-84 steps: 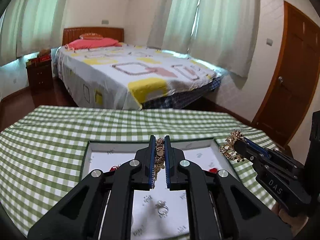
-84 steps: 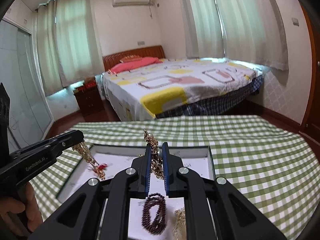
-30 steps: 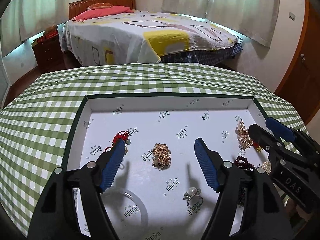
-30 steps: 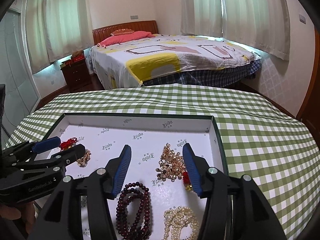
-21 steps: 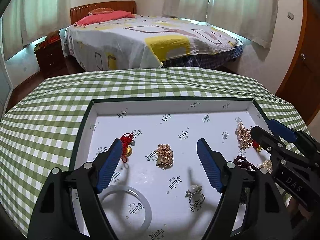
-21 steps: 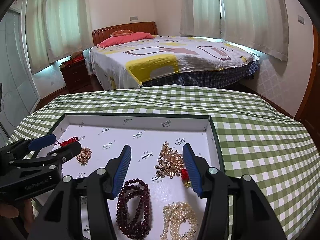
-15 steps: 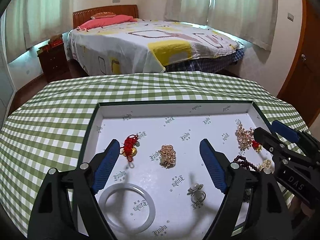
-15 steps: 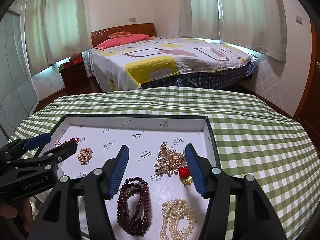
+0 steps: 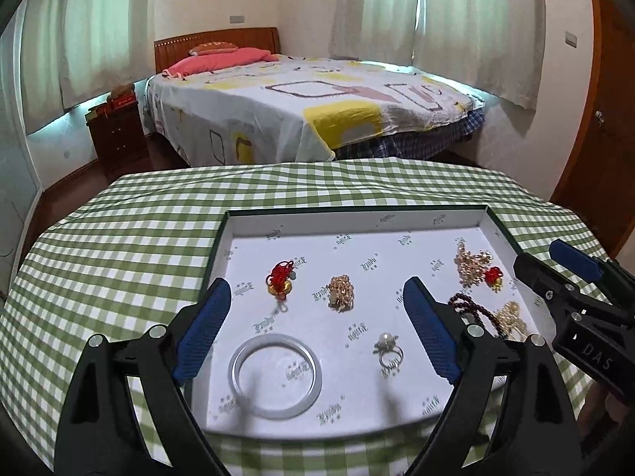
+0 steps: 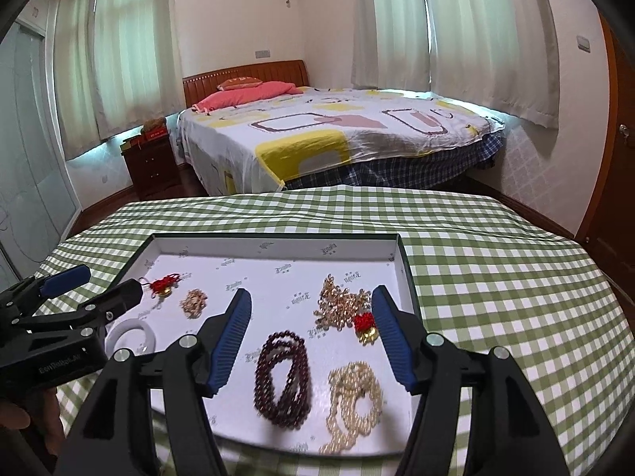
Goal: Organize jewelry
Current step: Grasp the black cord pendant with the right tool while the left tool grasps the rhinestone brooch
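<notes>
A: What lies in the tray (image 9: 498,220), from left to right of the frame?

B: White bangle (image 9: 275,377) at lower left, red knot charm (image 9: 281,275), small gold chain (image 9: 341,292) in the middle, pearl ring (image 9: 389,351), dark bead bracelet (image 10: 283,382) and pearl strand (image 10: 355,400) at lower right.

A: And the tongs?

B: Left tongs (image 9: 317,331) are wide apart and hold nothing. Right tongs (image 10: 313,339) too.

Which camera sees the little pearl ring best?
The left wrist view. There the pearl ring lies in plain sight on the tray floor, between the open fingers of the left hand-held gripper. The right wrist view does not show it; it seems hidden behind a gripper finger.
</notes>
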